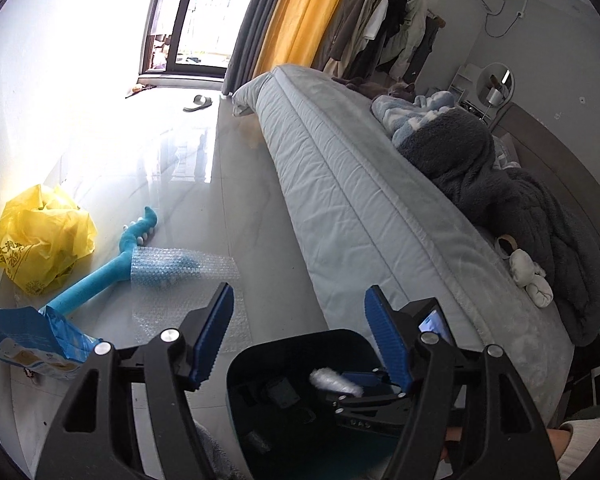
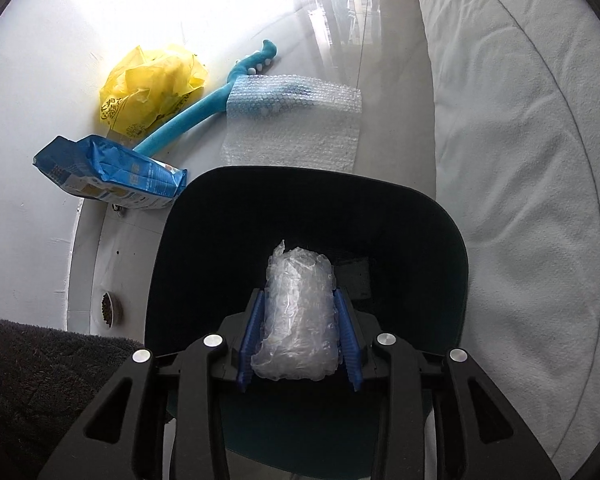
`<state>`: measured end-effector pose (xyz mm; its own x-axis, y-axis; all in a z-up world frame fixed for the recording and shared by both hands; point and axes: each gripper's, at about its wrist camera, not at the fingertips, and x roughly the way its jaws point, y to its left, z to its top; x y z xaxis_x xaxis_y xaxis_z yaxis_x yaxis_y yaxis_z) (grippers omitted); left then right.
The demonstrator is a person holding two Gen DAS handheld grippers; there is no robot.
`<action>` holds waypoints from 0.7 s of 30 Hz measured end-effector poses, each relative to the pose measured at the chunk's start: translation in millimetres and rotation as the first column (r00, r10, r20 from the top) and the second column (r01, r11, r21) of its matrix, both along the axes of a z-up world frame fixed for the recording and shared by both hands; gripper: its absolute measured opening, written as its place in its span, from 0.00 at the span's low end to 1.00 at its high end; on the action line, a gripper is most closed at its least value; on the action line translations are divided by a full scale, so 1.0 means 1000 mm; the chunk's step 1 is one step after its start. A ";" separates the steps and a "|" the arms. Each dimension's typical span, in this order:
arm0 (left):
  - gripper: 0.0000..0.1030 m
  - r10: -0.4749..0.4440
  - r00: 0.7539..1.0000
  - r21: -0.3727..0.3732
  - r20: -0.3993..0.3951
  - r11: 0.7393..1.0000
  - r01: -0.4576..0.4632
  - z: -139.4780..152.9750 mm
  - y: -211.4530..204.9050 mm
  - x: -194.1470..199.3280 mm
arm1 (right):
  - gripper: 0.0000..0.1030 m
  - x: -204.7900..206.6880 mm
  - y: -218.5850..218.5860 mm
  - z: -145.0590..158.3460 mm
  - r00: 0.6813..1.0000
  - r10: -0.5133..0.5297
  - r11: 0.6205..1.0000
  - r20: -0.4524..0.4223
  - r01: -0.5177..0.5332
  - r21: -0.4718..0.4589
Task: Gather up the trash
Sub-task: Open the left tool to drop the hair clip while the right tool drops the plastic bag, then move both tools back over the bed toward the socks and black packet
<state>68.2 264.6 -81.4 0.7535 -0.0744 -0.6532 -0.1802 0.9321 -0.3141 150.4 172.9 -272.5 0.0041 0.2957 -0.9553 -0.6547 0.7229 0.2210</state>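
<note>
Right now the right gripper [image 2: 298, 338] points down into the black bin [image 2: 440, 216], a crumpled roll of bubble wrap [image 2: 298, 320] between its blue pads [image 2: 256, 332]. Pads sit just at the roll's sides; can't tell if they press on it or have let go. The roll hangs inside the bin's mouth, above the dark bottom.

Left gripper [image 1: 300, 328] hovers above the same bin [image 1: 260, 344], jaws wide apart, nothing between them. From this view the right gripper [image 1: 360, 390] shows down inside the bin with the roll [image 1: 334, 382].

Beyond the bin's far rim, on the pale floor [image 2: 388, 80], lies a flat sheet of bubble wrap [image 2: 296, 120], partly covering a blue plush toy [image 2: 188, 120]. Left of the bin leans a blue snack bag [image 2: 112, 172], touching the toy's end. Past that bag, against the white wall, sits a crumpled yellow plastic bag [image 2: 152, 84]. Right of the bin runs a bed [image 1: 360, 200] with a dark blanket [image 1: 500, 184]. Near-left of the bin a small bowl of kibble [image 2: 110, 308] sits on the floor.
</note>
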 end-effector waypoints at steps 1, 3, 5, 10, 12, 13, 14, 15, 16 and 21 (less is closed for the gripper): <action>0.69 -0.007 1.000 -0.009 0.013 1.000 0.007 0.005 -0.002 0.002 | 0.50 -0.002 0.000 0.001 1.000 0.005 1.000 0.005 -0.005 0.000; 0.69 -0.017 0.999 -0.014 0.033 1.000 0.018 0.013 -0.007 0.004 | 0.55 -0.005 -0.001 0.005 1.000 0.016 1.000 0.012 -0.016 0.000; 0.69 -0.026 0.998 -0.002 0.053 1.000 0.026 0.023 -0.013 0.006 | 0.60 -0.008 -0.003 0.010 1.000 0.020 1.000 0.019 -0.020 0.007; 0.70 -0.052 0.993 0.053 0.107 0.998 0.047 0.047 -0.029 0.010 | 0.71 -0.013 -0.014 0.033 0.999 0.024 0.998 0.048 -0.026 0.055; 0.71 -0.064 0.990 0.067 0.126 0.996 0.056 0.055 -0.035 0.012 | 0.72 -0.015 -0.020 0.046 0.998 0.023 0.995 0.065 -0.028 0.092; 0.71 -0.070 0.989 0.071 0.132 0.996 0.061 0.058 -0.037 0.013 | 0.73 -0.015 -0.023 0.055 0.997 0.022 0.993 0.078 -0.031 0.116; 0.72 -0.076 0.987 0.073 0.140 0.995 0.067 0.061 -0.041 0.014 | 0.74 -0.015 -0.027 0.063 0.996 0.021 0.990 0.089 -0.033 0.138; 0.74 -0.083 0.985 0.075 0.149 0.995 0.073 0.064 -0.044 0.015 | 0.75 -0.016 -0.032 0.073 0.994 0.018 0.986 0.105 -0.034 0.160; 0.75 -0.084 0.984 0.081 0.156 0.994 0.072 0.067 -0.048 0.016 | 0.76 -0.016 -0.034 0.080 0.993 0.013 0.984 0.118 -0.034 0.177; 0.81 -0.093 0.979 0.098 0.180 0.992 0.076 0.076 -0.065 0.021 | 0.79 -0.018 -0.055 0.118 0.982 -0.010 0.967 0.190 -0.040 0.253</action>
<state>89.3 199.7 -4.9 0.8548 -0.0905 -0.5110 -0.0463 0.9675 -0.2487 132.1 117.8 -154.1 0.1705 0.5300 -0.8307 -0.7125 0.6486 0.2676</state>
